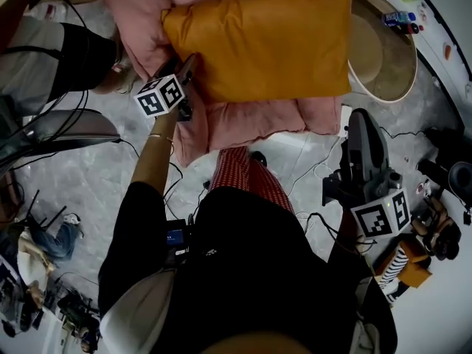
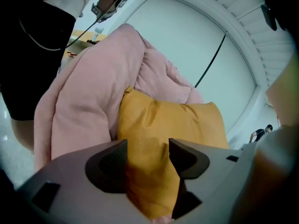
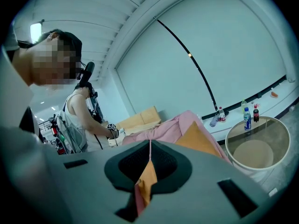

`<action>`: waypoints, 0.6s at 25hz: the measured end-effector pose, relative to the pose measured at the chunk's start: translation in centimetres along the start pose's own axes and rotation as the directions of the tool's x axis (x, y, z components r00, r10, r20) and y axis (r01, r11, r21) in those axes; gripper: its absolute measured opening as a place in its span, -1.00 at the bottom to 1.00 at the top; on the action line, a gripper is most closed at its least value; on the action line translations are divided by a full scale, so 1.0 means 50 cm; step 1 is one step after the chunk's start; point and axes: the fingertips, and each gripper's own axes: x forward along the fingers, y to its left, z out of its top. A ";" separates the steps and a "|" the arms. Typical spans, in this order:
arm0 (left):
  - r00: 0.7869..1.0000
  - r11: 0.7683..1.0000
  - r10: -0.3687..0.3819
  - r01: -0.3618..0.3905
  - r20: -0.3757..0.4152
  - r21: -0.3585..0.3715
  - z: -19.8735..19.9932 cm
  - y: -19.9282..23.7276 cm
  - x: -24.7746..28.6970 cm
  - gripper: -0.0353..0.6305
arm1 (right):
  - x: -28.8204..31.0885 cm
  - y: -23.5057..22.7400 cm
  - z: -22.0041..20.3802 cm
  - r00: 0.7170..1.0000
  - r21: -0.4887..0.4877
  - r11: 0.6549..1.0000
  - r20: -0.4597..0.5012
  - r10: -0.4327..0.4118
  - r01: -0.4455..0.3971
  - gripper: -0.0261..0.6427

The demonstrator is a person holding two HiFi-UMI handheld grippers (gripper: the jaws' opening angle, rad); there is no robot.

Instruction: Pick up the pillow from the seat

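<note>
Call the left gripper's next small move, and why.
Probably close the left gripper on the orange pillow: its jaws stand apart with the pillow's corner already between them, so a grip seems ready before any lift.

This looks like a lounge corner staged inside a studio or lab hall. A pink seat point(image 1: 251, 116) and a round glass table point(image 3: 275, 143) with drink bottles point(image 1: 402, 19) stand on a pale marbled floor point(image 1: 96, 175) strewn with black cables point(image 1: 175, 175). A tall white slatted wall point(image 3: 210, 55) closes the far side.
</note>
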 end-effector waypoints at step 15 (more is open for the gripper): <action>0.998 0.999 -0.052 0.052 -0.032 -0.012 -0.002 -0.010 0.046 0.05 | 0.025 0.000 -0.019 1.000 0.013 1.000 -0.024 -0.010 0.011 -0.85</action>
